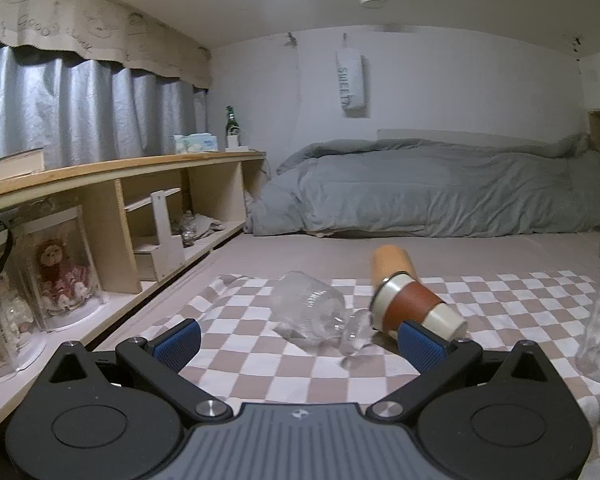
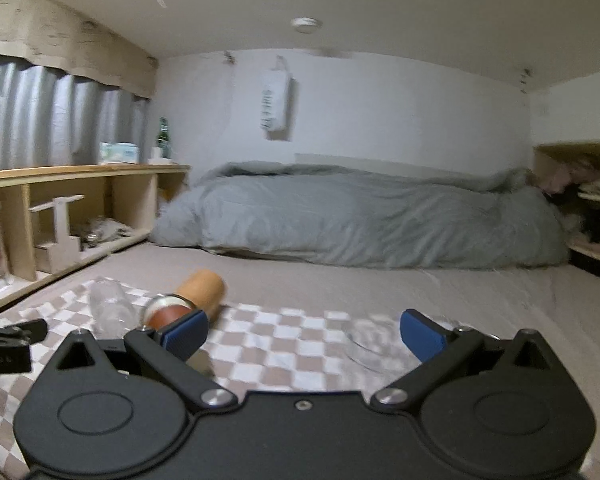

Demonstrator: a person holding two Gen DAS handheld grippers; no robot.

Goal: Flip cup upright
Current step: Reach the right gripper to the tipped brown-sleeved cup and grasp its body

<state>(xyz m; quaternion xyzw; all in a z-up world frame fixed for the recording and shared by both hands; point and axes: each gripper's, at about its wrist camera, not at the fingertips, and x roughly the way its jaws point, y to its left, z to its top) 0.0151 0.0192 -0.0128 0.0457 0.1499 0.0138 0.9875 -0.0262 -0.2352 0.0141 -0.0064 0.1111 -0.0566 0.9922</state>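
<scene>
Left tongs (image 1: 300,340) spread, glass (image 1: 308,310) on its side at 12 o'clock; right tongs (image 2: 304,336) spread, empty.

A white pouch (image 1: 351,82) hanging on the far wall reads "SWEET" in dark letters running down its face. The beige valance (image 1: 60,24) above the curtains carries faint scrawled words, seemingly "GOOD LUCK". Other labels are too small to read.
</scene>
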